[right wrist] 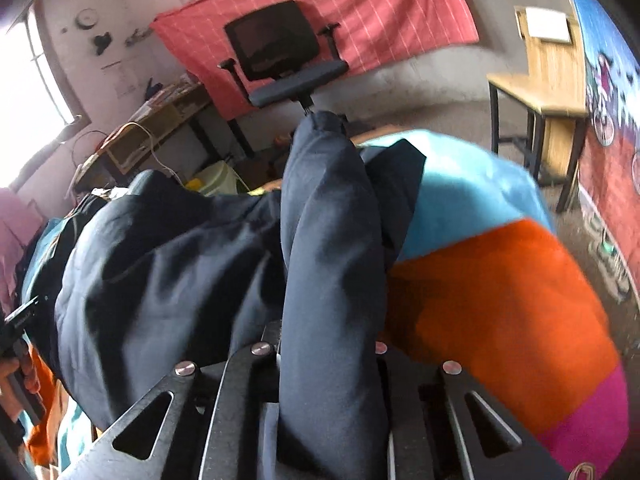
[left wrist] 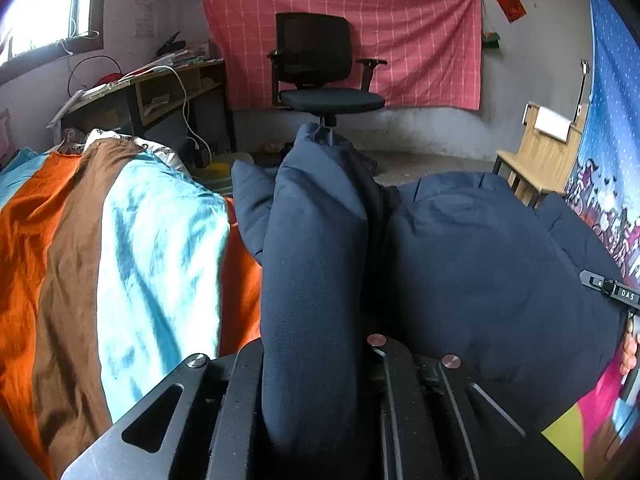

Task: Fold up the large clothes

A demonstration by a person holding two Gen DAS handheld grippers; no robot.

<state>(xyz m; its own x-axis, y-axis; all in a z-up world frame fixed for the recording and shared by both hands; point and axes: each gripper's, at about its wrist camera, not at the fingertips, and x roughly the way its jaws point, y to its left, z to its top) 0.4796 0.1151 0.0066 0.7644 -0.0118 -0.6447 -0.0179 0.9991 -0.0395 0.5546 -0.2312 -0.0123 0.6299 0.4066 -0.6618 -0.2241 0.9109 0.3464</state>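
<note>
Both grippers are clamped on the same dark navy padded jacket (left wrist: 480, 248), which sprawls over a bed covered by a striped quilt (left wrist: 132, 248) in orange, brown and turquoise. The left gripper (left wrist: 316, 360) has a thick fold of the jacket bunched between its fingers, the fabric rising up in a ridge ahead of it. The right gripper (right wrist: 332, 360) pinches another puffy fold the same way, with the rest of the jacket (right wrist: 160, 260) slumped to its left. Past the bed stands a black office chair (left wrist: 316, 68) before a pink checked cloth (left wrist: 420, 40) hung on the wall.
</note>
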